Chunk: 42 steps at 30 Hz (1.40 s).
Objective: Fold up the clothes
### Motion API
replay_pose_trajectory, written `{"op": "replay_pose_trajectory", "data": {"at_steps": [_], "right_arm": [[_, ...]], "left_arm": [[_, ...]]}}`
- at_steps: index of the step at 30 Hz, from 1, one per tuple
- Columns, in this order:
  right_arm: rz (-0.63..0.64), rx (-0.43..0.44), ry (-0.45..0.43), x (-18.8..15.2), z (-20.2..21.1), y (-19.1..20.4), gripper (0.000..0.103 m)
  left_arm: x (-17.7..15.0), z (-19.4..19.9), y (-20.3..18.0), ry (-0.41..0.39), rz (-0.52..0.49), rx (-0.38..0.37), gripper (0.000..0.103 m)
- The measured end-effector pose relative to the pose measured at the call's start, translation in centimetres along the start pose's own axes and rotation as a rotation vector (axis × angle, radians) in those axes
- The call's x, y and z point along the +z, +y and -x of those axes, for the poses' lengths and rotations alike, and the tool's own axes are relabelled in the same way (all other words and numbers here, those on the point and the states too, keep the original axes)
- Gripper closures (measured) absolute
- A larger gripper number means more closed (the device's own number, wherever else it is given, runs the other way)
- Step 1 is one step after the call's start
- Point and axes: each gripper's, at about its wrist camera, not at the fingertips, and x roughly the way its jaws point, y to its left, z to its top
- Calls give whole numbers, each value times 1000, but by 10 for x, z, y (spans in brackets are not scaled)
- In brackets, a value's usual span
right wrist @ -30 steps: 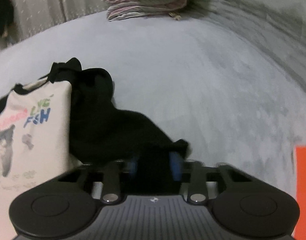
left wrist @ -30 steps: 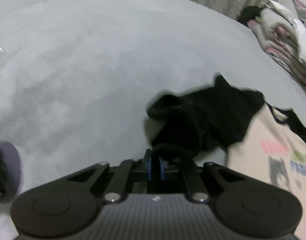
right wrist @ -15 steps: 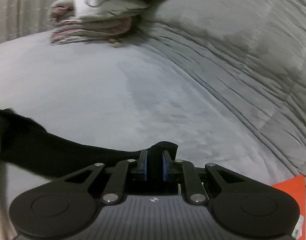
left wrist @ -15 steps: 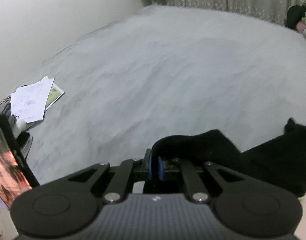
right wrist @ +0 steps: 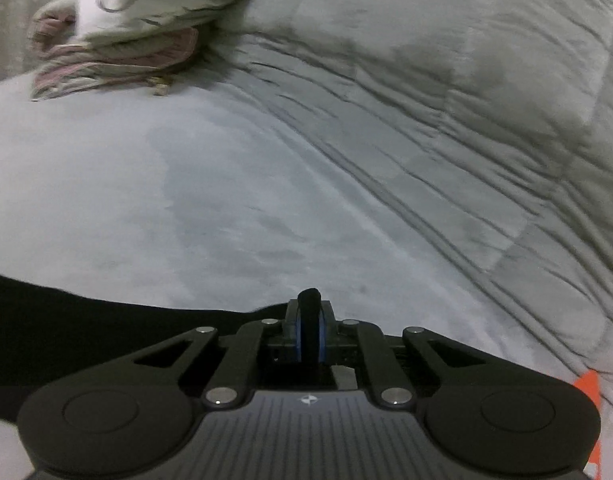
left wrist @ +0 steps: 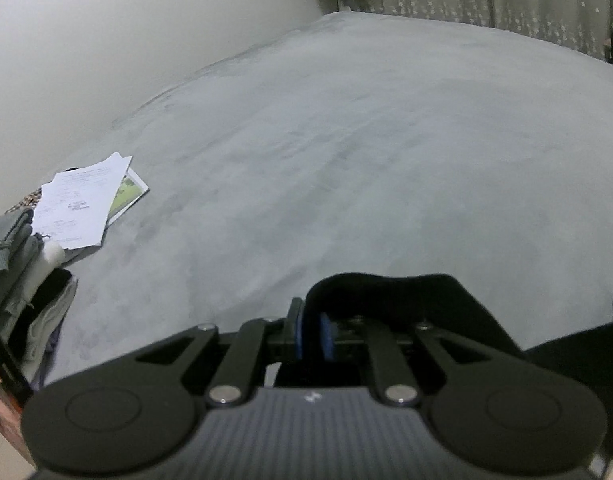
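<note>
Over the grey bed (left wrist: 346, 160), left gripper (left wrist: 311, 334), fingers easing apart, and clamped right gripper (right wrist: 311, 332) each pinch the black garment (left wrist: 406, 300).

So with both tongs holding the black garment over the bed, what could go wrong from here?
1. The left tongs are opening with only a fold of the black garment between the pads; it may slip out.
2. The right tongs pinch just a thin edge, which could pull free.
</note>
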Motion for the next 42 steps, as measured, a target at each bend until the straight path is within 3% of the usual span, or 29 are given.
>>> {"op": "replay_pose_trajectory", "data": {"at_steps": [2,4,12,14,16,18,20,25,30,33,36,40,42], "right_arm": [[2,71,-7,1,4,7,87],[4,128,-11,3,8,18,75],[63,391,-61,23,15,86,65],[81,474,-65,25,14,107,63],[101,566,-64,27,11,131,61],[124,653,-58,29,6,155,61],[147,726,-50,29,0,177,60],[226,831,-43,30,-17,227,61],[295,856,-64,13,-25,254,58],[354,827,-129,-1,-17,259,63],[398,837,-131,-2,-9,257,89],[462,802,-166,-8,-2,260,94],[472,797,-172,-7,1,261,95]], "left_arm": [[4,4,1,-15,4,-22,68],[7,15,0,-42,4,-45,62],[21,64,-20,-172,-60,-143,37],[23,68,-34,-177,-87,-217,30],[26,65,-51,-146,-110,-352,29],[29,52,-71,-81,-123,-485,29],[31,36,-90,-38,-130,-561,32],[35,-8,-129,34,-179,-629,38],[28,-25,-161,86,-252,-745,48],[20,-27,-179,107,-314,-765,54],[9,-18,-191,54,-393,-725,64],[-2,-6,-196,41,-432,-759,87],[-6,-2,-196,26,-439,-759,91]]}}
